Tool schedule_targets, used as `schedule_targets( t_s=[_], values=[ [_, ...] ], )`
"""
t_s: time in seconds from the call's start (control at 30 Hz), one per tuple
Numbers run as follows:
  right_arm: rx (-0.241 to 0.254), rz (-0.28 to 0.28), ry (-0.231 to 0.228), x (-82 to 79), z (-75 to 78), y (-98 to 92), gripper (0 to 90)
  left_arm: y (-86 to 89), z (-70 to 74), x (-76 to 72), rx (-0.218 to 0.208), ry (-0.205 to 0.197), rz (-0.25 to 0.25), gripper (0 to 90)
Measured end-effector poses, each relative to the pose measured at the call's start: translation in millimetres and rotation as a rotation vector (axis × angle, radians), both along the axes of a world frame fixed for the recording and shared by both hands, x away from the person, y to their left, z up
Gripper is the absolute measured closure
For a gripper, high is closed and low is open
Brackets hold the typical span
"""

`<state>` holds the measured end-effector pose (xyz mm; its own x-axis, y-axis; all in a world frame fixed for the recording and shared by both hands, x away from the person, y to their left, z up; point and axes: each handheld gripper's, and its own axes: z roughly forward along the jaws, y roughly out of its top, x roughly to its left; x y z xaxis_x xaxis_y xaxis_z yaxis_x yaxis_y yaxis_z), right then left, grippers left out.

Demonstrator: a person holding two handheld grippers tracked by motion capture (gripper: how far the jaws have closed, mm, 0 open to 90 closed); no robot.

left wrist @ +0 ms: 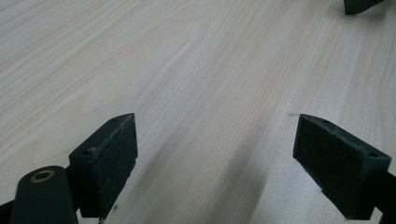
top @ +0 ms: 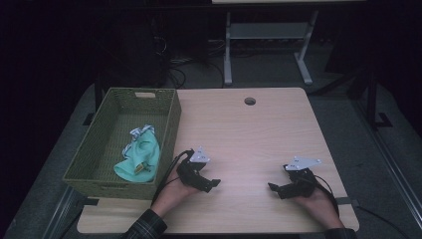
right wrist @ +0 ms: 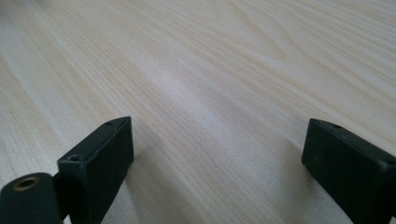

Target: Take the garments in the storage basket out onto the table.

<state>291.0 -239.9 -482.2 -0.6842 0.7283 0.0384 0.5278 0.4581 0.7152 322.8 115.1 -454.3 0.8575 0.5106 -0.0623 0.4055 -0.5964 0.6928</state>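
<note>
Both grippers rest low over the light wooden table [top: 249, 134] near its front edge. My left gripper [top: 213, 184] sits just right of the basket, its jaws pointing right, wide apart with only bare wood between them [left wrist: 215, 154]. My right gripper [top: 274, 188] lies at the front right, jaws pointing left toward the other one, also open over bare wood [right wrist: 217, 158]. A tip of the right gripper's jaw [left wrist: 362, 5] shows at the top right of the left gripper view. A green woven basket [top: 94, 149] on the table's left holds a crumpled mint-green cloth [top: 140, 155].
A round cable hole [top: 250, 101] lies near the table's far edge. Beyond the table stand a grey metal frame [top: 263, 35] and dark cables [top: 174, 64] on the floor. The basket's right wall is close to my left hand.
</note>
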Motion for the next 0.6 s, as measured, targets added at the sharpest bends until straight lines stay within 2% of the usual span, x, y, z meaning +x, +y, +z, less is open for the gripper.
schedule_targets(
  t_s=[0.37, 0.6],
  values=[
    [0.000, 0.000, 0.000, 0.0, 0.0, 0.0, 8.8, -0.9, 5.1, 0.9, -0.004, 0.014, -0.004, 13.4],
    [0.000, 0.000, 0.000, 0.0, 0.1, 0.0, 8.8, -0.6, 10.3, 2.4, -0.002, 0.005, 0.000, 13.5]
  ],
)
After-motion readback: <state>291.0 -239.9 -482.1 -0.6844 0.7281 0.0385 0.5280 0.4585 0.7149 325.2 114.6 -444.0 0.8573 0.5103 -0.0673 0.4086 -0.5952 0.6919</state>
